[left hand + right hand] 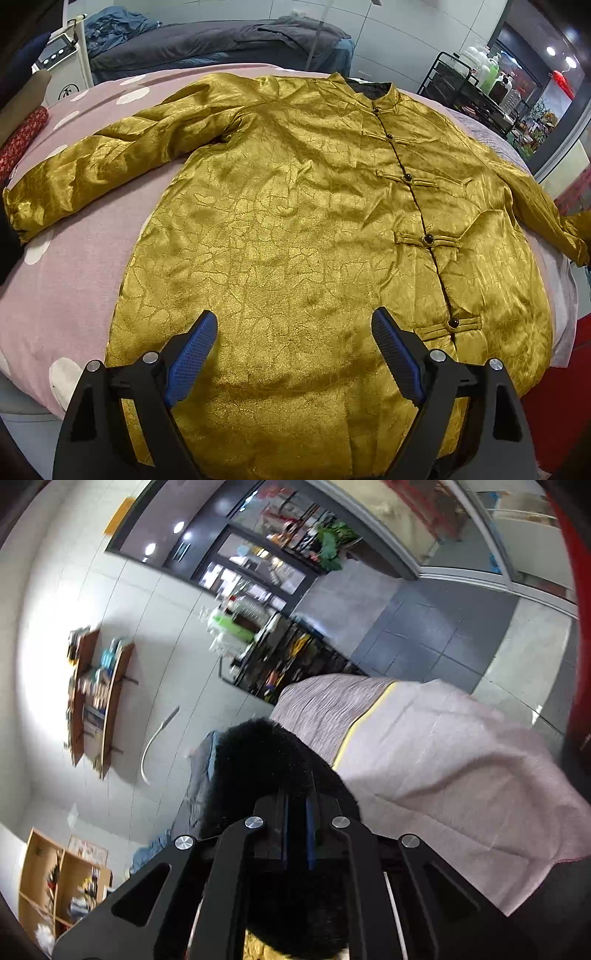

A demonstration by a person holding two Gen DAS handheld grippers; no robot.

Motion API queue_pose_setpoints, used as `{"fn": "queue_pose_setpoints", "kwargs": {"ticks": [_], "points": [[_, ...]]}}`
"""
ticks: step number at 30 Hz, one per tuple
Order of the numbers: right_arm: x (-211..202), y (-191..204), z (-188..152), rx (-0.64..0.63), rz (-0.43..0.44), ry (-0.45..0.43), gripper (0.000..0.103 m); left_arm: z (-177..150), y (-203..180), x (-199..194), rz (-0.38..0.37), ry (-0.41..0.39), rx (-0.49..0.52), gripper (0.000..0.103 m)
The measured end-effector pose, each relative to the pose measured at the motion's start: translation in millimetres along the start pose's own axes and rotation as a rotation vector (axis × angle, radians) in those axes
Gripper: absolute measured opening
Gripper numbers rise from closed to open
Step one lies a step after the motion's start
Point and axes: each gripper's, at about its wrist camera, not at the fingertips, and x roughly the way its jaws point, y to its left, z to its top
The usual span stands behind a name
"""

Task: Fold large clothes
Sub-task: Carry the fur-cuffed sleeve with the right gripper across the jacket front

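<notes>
A gold satin jacket (295, 221) with dark knot buttons lies spread face up on a pink cloth-covered table (74, 273), collar far, hem near. Its left sleeve (92, 173) stretches out to the left; the right sleeve (546, 210) runs to the right edge. My left gripper (293, 325) is open, held above the hem, touching nothing. My right gripper (295, 812) is shut on the jacket's black fleecy lining (266, 760); a bit of gold fabric (258, 949) shows beneath it. The pink table cover (443, 760) lies beyond it in the right wrist view.
A dark bed with clothes (207, 40) stands behind the table. A black wire rack with bottles (476, 85) is at the far right, also in the right wrist view (280, 657). A red patterned cloth (22, 140) lies at the left edge. Wall shelves (96, 698) are at left.
</notes>
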Motion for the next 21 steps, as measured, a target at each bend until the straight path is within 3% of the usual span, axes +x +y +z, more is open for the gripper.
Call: {"fn": "queue_pose_setpoints", "kwargs": {"ticks": [8, 13, 18, 21], "points": [[98, 82, -57, -0.114, 0.142, 0.210, 0.008, -7, -4, 1, 0.039, -0.012, 0.034, 0.086], [172, 141, -136, -0.168, 0.200, 0.398, 0.008, -8, -3, -3, 0.043, -0.030, 0.045, 0.086], [240, 198, -234, -0.176, 0.317, 0.601, 0.007, -2, 0, -8, 0.052, -0.057, 0.044, 0.086], [269, 234, -291, -0.244, 0.330, 0.666, 0.007, 2, 3, -9, 0.056, -0.069, 0.040, 0.087]]}}
